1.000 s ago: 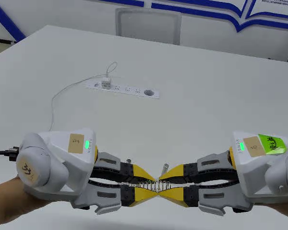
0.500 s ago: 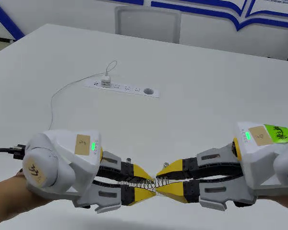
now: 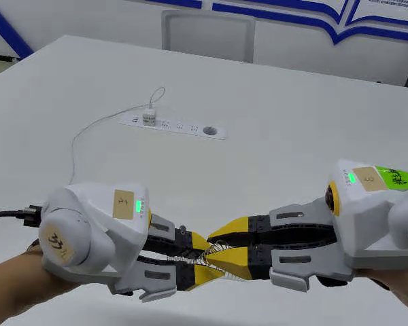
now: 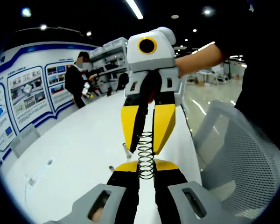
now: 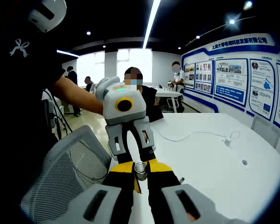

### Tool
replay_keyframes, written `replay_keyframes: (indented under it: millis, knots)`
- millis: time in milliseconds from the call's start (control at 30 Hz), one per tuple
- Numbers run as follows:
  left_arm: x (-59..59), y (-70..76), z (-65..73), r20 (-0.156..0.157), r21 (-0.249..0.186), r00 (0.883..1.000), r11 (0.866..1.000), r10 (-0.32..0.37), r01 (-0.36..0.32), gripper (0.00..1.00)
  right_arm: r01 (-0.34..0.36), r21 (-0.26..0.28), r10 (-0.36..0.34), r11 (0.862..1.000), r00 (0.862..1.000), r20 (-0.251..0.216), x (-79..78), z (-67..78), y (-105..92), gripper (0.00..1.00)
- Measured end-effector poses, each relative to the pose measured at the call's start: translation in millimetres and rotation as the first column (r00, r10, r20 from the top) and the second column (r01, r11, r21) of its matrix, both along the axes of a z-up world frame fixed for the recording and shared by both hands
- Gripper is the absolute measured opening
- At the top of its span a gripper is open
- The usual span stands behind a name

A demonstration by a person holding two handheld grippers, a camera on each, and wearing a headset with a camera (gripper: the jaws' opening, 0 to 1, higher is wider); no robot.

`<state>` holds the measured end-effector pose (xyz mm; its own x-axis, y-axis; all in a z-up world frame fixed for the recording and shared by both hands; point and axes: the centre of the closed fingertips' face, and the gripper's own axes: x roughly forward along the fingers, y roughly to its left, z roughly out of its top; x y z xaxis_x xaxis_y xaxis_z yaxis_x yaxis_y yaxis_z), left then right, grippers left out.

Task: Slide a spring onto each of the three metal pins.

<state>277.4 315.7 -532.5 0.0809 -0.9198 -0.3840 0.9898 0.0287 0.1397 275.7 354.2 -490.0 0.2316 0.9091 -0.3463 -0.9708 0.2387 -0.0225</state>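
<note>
The left gripper (image 4: 146,169) has its yellow-tipped jaws closed on the near end of a spring (image 4: 145,149), which runs straight out ahead from between the tips. Facing it tip to tip, the right gripper (image 5: 140,173) has its jaws drawn in against the spring's other end; in the right gripper view the coil shows end-on between its tips. Both claws hang just above the white table (image 3: 272,136). A small metal pin (image 4: 124,150) lies on the table below the spring, just to one side of the meeting tips.
</note>
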Motion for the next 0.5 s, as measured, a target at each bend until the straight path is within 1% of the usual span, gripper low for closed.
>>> replay_keyframes:
  millis: [67,133,233,300,367,400,433,467,500]
  knots:
    - [-1.2,-1.9,1.7,-0.001,-0.004,1.0,1.0,0.002,-0.002,0.1,0.007,0.013,-0.007,1.0,1.0,0.0,-0.3,2.6,1.0,0.1]
    - [-2.4,-4.0,3.4,-0.005,-0.013,1.0,1.0,0.002,-0.002,0.1,0.005,0.016,-0.005,1.0,1.0,0.015,-1.9,5.7,3.1,0.1]
    - [-1.8,-5.3,3.9,-0.009,-0.017,1.0,1.0,0.008,-0.008,0.1,0.006,-0.005,-0.006,1.0,0.999,0.044,-1.1,6.2,4.2,0.1]
    - [0.0,-4.4,3.2,-0.012,-0.014,1.0,1.0,0.017,-0.017,0.1,0.015,-0.014,-0.014,1.0,0.999,0.052,0.7,5.2,3.4,0.1]
    - [1.6,-3.6,3.2,-0.011,-0.014,1.0,1.0,0.025,-0.025,0.1,0.026,-0.011,-0.025,1.0,0.998,0.052,2.6,5.4,2.7,0.1]
    - [1.7,-2.9,3.8,-0.035,-0.02,0.999,0.999,0.029,-0.029,0.11,0.032,-0.008,-0.032,0.999,0.998,0.052,3.5,5.9,2.6,0.1]
    - [-0.5,-3.1,4.3,-0.08,-0.029,0.996,0.999,0.034,-0.036,0.11,0.033,-0.005,-0.033,0.999,0.998,0.049,3.5,6.4,3.0,0.1]
    - [1.6,-2.3,5.1,-0.102,-0.035,0.994,0.998,0.046,-0.05,0.11,0.037,-0.005,-0.037,0.999,0.998,0.051,4.0,7.2,3.3,0.1]
    - [3.8,-1.5,5.5,-0.085,-0.034,0.995,0.998,0.047,-0.05,0.11,0.042,-0.007,-0.042,0.999,0.998,0.054,4.7,7.4,3.4,0.1]
